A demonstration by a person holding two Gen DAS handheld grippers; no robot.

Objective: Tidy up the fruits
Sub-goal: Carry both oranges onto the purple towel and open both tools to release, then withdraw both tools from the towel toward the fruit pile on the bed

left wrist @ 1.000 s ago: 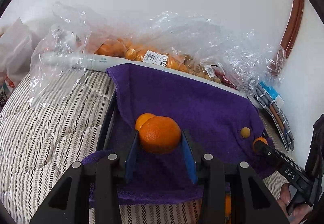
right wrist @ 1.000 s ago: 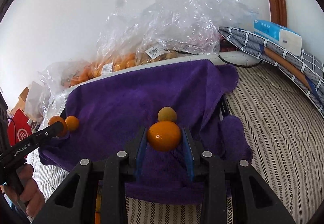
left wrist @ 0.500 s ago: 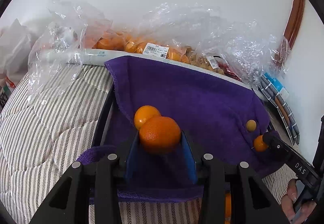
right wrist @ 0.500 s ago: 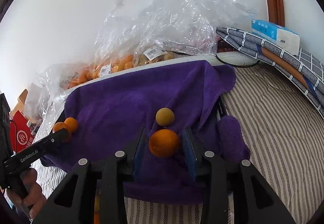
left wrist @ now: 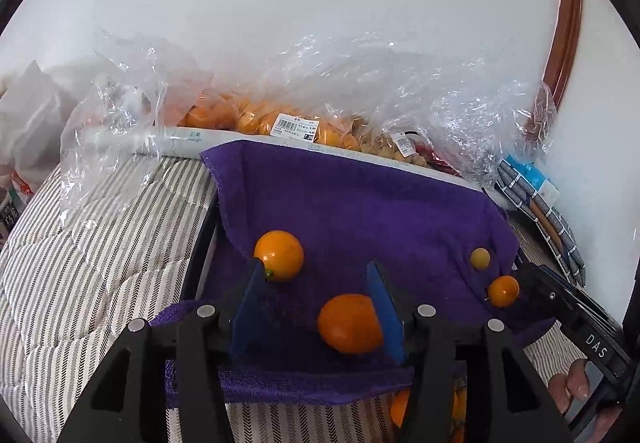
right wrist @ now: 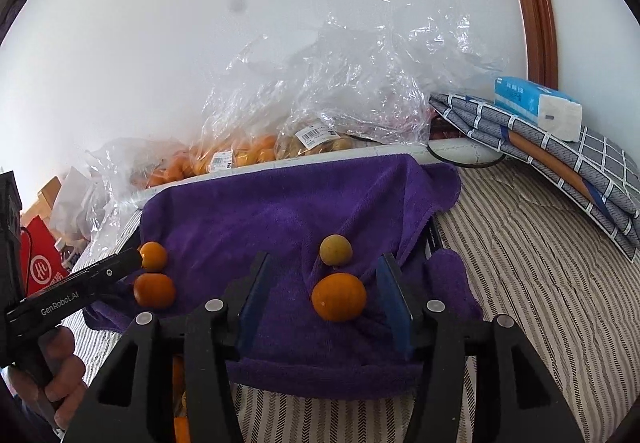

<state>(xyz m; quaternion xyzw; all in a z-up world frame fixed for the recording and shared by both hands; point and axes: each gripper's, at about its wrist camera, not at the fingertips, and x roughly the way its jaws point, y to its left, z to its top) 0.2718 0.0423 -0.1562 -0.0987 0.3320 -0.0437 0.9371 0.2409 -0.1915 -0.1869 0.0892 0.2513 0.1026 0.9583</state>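
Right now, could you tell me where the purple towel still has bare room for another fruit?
The purple towel is bare across its middle and back, between the left pair of oranges and the yellowish fruit. It is crowded in front of the right gripper, and at the left edge.

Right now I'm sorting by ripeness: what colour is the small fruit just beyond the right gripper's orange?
Yellow-green, paler than the oranges: the small fruit, clearest in the right wrist view.
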